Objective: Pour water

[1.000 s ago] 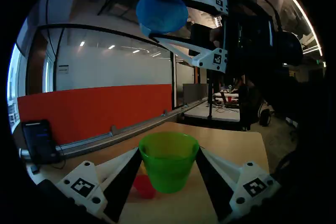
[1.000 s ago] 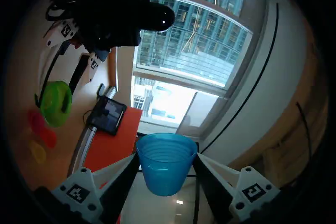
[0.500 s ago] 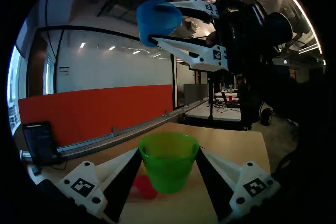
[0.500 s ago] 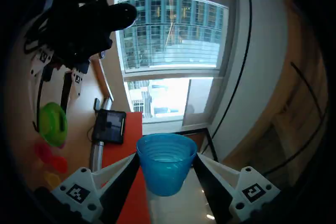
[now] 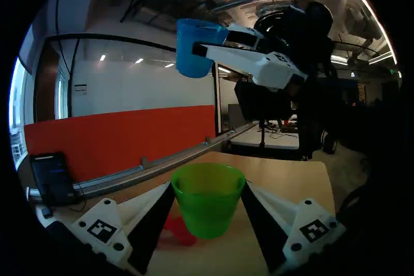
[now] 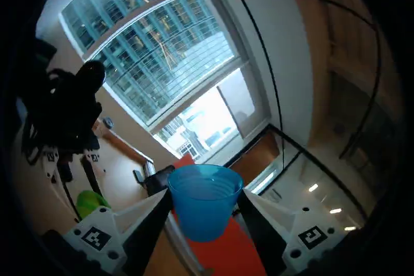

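Note:
In the left gripper view my left gripper (image 5: 207, 208) is shut on a green cup (image 5: 208, 203) that stands upright over the wooden table (image 5: 290, 177). High above it hangs a blue cup (image 5: 195, 48), gripped between the fingers of my right gripper (image 5: 207, 43) and nearly upright. In the right gripper view my right gripper (image 6: 205, 208) is shut on the blue cup (image 6: 205, 207), which has water in it. Low at the left of that view are the green cup (image 6: 91, 203) and the left gripper (image 6: 72, 164).
A phone (image 5: 52, 177) leans at the table's far left edge against an orange partition (image 5: 124, 136). Small red and yellow items (image 5: 178, 227) lie on the table beside the green cup. Large windows (image 6: 171, 69) rise beyond. More desks (image 5: 274, 139) stand behind.
The right gripper has rotated, turning the blue cup from tilted on its side back toward upright and shifting it slightly right. The left gripper and the green cup have stayed put.

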Available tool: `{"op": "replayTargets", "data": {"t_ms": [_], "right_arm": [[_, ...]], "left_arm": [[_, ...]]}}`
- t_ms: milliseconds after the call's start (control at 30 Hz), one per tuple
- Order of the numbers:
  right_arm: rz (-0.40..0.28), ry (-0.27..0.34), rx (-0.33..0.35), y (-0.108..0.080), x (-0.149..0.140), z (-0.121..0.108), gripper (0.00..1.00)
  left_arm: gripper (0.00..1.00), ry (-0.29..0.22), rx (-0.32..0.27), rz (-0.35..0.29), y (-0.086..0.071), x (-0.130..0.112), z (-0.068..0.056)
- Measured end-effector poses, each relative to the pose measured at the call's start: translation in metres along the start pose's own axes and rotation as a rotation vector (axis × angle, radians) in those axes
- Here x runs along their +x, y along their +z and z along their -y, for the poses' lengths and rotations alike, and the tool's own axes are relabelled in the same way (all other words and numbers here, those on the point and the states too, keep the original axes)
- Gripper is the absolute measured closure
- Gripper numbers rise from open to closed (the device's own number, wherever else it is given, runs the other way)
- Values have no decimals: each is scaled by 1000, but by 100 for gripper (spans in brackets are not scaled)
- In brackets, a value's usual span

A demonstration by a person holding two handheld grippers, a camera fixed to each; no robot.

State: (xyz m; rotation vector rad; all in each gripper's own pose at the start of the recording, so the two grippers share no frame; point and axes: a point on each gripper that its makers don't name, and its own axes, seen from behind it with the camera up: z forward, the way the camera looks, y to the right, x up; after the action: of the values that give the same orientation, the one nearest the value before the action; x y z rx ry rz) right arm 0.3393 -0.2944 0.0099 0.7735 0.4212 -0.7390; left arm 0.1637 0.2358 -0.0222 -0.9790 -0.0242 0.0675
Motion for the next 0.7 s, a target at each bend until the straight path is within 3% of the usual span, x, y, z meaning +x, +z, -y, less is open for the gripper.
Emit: {"op": "replayTargets", "data": {"t_ms": [267, 400, 500, 700], "right_arm": [[13, 393, 43, -7, -1, 8, 10], [7, 561, 72, -9, 2, 10, 10], [-2, 640, 92, -12, 4, 11, 10], [12, 658, 95, -13, -6, 12, 10]], "left_arm": [[13, 10, 4, 2, 0, 2, 0], [13, 17, 10, 2, 0, 3, 2], [13, 15, 11, 3, 1, 2, 3], [13, 25, 23, 15, 3, 1, 7]]}}
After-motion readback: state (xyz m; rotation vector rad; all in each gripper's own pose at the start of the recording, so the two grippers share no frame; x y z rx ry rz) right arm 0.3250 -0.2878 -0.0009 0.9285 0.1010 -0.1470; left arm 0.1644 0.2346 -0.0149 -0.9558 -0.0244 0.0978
